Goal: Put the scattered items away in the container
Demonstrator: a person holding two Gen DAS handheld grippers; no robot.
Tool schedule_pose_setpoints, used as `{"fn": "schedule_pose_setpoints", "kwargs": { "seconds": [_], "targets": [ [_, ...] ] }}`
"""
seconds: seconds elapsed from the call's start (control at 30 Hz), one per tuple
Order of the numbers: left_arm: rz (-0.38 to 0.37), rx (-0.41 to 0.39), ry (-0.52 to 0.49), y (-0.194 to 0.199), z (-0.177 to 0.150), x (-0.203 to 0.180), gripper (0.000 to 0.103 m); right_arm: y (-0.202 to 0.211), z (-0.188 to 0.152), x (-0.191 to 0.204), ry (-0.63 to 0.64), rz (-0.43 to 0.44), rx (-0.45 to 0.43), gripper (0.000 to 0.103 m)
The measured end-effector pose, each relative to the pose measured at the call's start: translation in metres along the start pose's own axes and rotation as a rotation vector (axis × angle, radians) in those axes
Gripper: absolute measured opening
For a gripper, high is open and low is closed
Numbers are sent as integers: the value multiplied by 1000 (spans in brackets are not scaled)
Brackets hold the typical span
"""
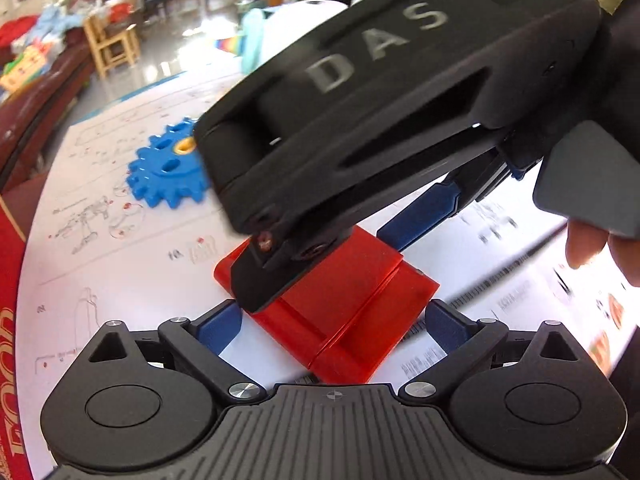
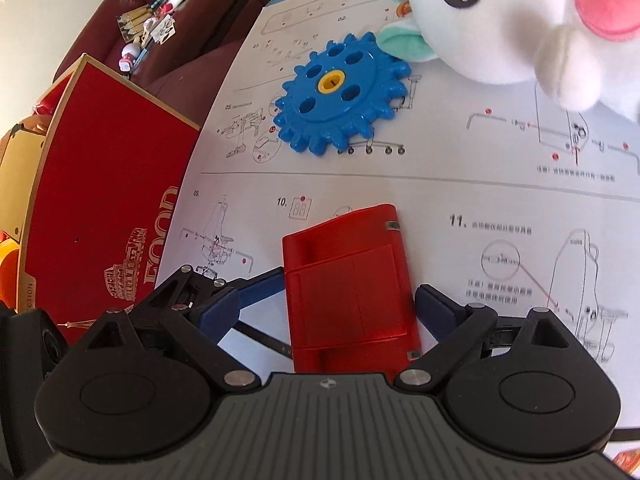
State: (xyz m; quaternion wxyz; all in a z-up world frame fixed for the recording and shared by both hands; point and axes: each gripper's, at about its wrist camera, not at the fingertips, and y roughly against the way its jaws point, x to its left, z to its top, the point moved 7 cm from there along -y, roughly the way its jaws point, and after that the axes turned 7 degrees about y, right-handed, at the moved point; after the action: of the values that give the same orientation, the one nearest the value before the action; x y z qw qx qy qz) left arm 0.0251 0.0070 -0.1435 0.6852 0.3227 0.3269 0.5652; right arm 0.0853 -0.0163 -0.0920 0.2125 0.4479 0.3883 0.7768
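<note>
At the far left a red box (image 2: pixel 108 208) with gold lettering lies flat, its edge meeting the white instruction sheet (image 2: pixel 460 168) that covers the desk. Beyond it in the right wrist view a dark red sofa (image 2: pixel 208 20) carries small clutter.

On the sheet, right of the box, lies a blue gear (image 2: pixel 344 100) with a yellow hub, flat and apart from the other items except for a plush toy (image 2: pixel 520 20), whose teal ear just reaches the gear's upper right teeth. The white plush fills the upper right of that view.

Nearer the cameras lies the red case (image 2: pixel 348 292), a translucent red plastic piece, flat on the sheet.

The left gripper (image 1: pixel 332 328) stands wide open, a blue pad (image 1: pixel 220 328) on either side of the red case (image 1: pixel 332 312), neither pressing on it. It holds nothing.

The right gripper (image 2: pixel 328 300) also stands open over the same case: its left pad lies just beside the case's left edge, its right pad (image 2: pixel 436 304) just clear of the right edge. I cannot tell whether the left pad touches. In the left wrist view the right gripper's black body (image 1: pixel 380 100) crosses above the case from the upper right, with a fingertip (image 1: pixel 584 244) of the person at the right edge.
</note>
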Motion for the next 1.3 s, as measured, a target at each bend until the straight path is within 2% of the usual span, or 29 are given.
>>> {"fn": "schedule_pose_setpoints", "kwargs": {
  "seconds": [0.1, 0.23, 0.33, 0.43, 0.5, 0.7, 0.73, 0.83, 0.9, 0.93, 1.03, 1.07, 1.3],
  "targets": [
    [-17, 3, -1, 7, -9, -4, 94, 8, -14, -4, -43, 34, 3, 96],
    [-29, 10, 4, 12, -18, -7, 87, 16, -25, -9, -66, 10, -17, 94],
    [-34, 19, 12, 11, -15, -4, 86, 19, -24, -9, -45, -58, -29, 90],
    [-22, 28, 26, 10, -12, 2, 86, 21, -22, -13, 17, -206, -47, 74],
    [-12, 31, 30, 12, -15, 3, 89, 23, -23, -16, 38, -262, -53, 64],
    [31, 45, 19, 19, -21, 3, 89, 29, -30, -20, 77, -321, -57, 64],
    [40, 45, 20, 20, -22, 3, 83, 29, -31, -20, 79, -322, -56, 64],
    [50, 43, 20, 21, -22, 5, 75, 28, -31, -17, 98, -328, -53, 64],
    [49, 28, 27, 23, -21, 6, 62, 25, -32, -15, 105, -322, -41, 63],
    [49, 22, 35, 24, -20, 8, 47, 23, -32, -13, 112, -327, -38, 62],
    [33, 20, 84, 25, -17, 15, 34, 21, -33, -10, 141, -341, -40, 62],
    [31, 18, 97, 24, -16, 17, 31, 20, -32, -10, 143, -342, -39, 63],
    [17, 8, 99, 19, -12, 16, 30, 18, -33, -5, 180, -354, -43, 63]
  ]
}}
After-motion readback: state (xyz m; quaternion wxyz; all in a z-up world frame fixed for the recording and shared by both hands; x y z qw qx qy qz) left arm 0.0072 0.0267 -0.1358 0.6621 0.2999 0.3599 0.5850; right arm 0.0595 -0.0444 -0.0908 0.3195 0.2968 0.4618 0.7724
